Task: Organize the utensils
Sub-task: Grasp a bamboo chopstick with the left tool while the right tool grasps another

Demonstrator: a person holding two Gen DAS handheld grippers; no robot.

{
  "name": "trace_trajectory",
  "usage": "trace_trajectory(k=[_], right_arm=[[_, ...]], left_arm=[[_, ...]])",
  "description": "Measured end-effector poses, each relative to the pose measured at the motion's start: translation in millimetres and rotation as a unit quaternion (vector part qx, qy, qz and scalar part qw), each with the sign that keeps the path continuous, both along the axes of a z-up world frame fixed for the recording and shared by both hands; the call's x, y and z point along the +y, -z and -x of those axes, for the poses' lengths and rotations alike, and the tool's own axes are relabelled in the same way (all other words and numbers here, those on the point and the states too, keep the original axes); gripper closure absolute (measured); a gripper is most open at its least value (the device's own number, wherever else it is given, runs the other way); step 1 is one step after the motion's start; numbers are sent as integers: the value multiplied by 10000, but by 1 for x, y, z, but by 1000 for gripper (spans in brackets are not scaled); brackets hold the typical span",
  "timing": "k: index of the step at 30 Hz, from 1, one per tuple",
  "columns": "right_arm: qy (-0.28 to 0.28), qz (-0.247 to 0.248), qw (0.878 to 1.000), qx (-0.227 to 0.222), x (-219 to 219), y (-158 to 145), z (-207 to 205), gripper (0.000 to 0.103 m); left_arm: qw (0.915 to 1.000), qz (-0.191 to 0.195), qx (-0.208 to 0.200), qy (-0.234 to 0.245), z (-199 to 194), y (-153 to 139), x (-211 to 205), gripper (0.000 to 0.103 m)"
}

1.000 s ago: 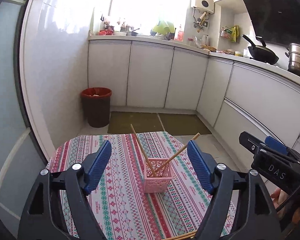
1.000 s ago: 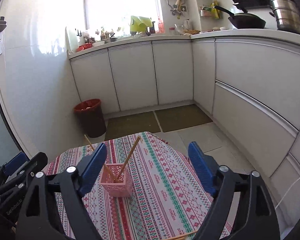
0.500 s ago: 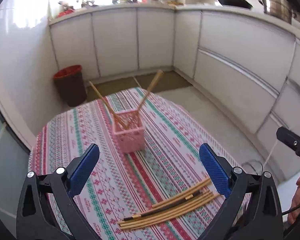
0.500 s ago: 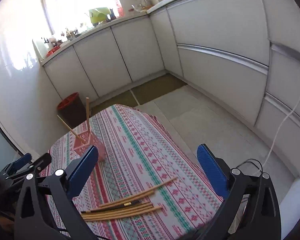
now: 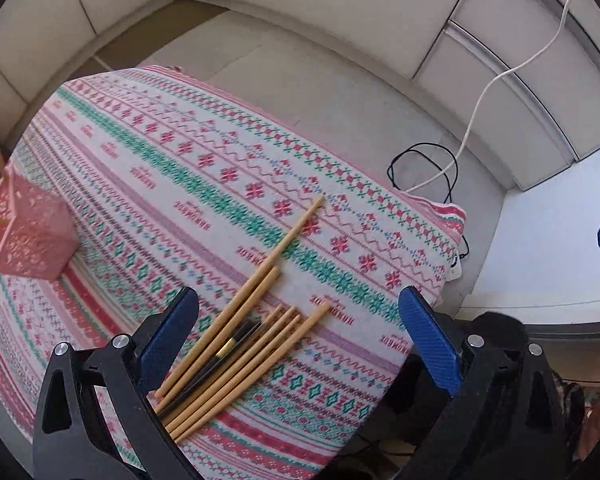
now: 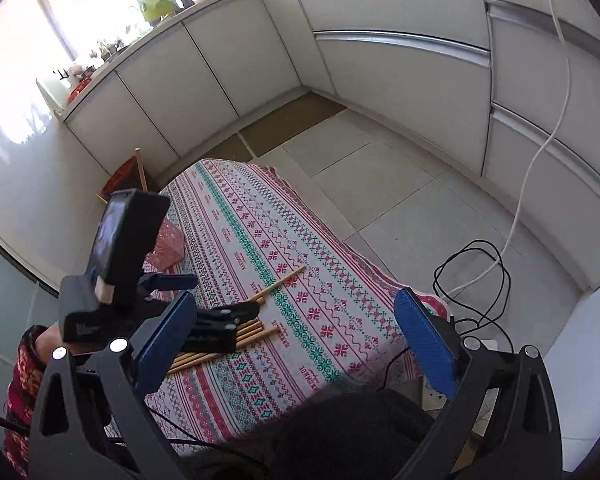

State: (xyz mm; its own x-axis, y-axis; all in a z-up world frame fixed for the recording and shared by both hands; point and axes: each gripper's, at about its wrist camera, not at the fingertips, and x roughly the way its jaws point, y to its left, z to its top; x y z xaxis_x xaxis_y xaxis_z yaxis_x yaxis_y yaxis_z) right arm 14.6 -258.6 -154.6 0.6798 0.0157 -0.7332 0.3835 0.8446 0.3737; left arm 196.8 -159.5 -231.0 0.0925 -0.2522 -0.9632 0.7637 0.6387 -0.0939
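The left gripper (image 5: 296,344) hangs low over the near edge of the table (image 5: 228,184), its blue fingers (image 5: 168,332) spread wide with nothing between them. Under it lies the bundle of chopsticks (image 5: 240,344): several bamboo sticks and 1 dark one with a gold band, fanned out side by side, their butt ends hidden beneath the left finger. They look light, stiff and smooth, likely to roll or slip, so a pinch across the middle of a single stick, probably the long outlying one (image 5: 296,232), seems safest.

The right gripper (image 6: 296,336) sits off the table's near right corner, fingers likewise spread and empty.

Farther off, by the far left edge, stands the pink perforated basket (image 5: 32,236) with 2 chopsticks already leaning in it. The patterned cloth between bundle and basket is bare, giving free room; the right edge drops to floor and cables (image 5: 440,172).
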Motion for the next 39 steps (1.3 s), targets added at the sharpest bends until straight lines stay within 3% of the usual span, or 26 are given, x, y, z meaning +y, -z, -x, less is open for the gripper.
trace_trajectory(k=[2,5,9,11,12,15,16,22,27,29,31,33,35,39], right_arm=[[47,-26,10000,63,-5,3,3,7],[137,-148,9996,216,-15,10,4,7],[305,-314,9983,384,-30,19,3,7],[389,-347,9977,436,-34,22,1,7],[412,-386,9974,454,-36,24,0,7],[459,-576,9959,531,-38,31,-5,7],[459,-658,9952,566,-38,33,-8,7],[407,-956,9912,821,-30,49,-28,7],[221,-1263,9863,1037,-7,64,-68,7],[148,-1535,9812,1161,4,76,-87,17],[103,-1826,9720,1479,14,95,-108,36],[109,-2086,9608,1820,23,115,-128,46],[191,-2240,9520,2077,31,132,-143,48],[395,-1939,9499,2419,47,145,-163,56]], left_arm=[[9998,-22,173,119,-2,9,-20,8],[9983,-381,332,285,-12,30,-43,14],[9958,-620,603,300,-24,57,-55,49],[9944,-829,569,339,-25,70,-56,60],[9950,-773,472,414,-24,71,-57,61],[9961,-710,344,388,-30,76,-51,86],[9966,-648,338,371,-33,77,-48,89],[9993,-341,-22,119,-46,76,-11,90],[9993,43,-279,-230,-50,46,46,91],[9981,186,-447,-390,-46,30,73,92],[9953,348,-642,-629,-41,14,101,97],[9913,499,-799,-921,-32,-9,118,98],[9868,640,-945,-1149,-25,-28,138,98],[9794,900,-1161,-1383,-15,-51,170,98]])
